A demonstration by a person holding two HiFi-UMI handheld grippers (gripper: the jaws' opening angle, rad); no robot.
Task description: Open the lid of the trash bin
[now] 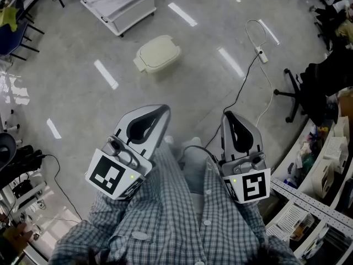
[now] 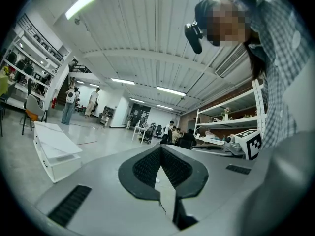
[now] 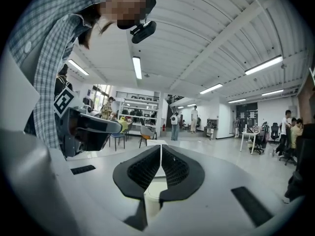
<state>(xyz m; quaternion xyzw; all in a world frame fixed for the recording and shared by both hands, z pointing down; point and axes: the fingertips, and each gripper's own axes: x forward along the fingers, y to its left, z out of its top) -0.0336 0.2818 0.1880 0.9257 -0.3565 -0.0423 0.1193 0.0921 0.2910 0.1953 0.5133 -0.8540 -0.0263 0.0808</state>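
Observation:
The trash bin (image 1: 157,54) is a cream, rounded box on the grey floor, well ahead of me, with its lid down flat. Both grippers are held close to my body, far short of the bin. My left gripper (image 1: 164,110) points up and right towards it, jaws shut with nothing between them. My right gripper (image 1: 228,115) is beside it, also shut and empty. In the left gripper view the left gripper's (image 2: 160,148) black pads meet at the tip. In the right gripper view the right gripper's (image 3: 161,147) pads meet too, and the left gripper (image 3: 83,127) shows at the left.
A low white cabinet (image 1: 118,4) stands beyond the bin. A power strip (image 1: 262,54) with a cable lies to the right, near a black office chair (image 1: 292,93). Shelving (image 1: 325,164) lines the right edge, chairs (image 1: 16,26) the left. People stand far off.

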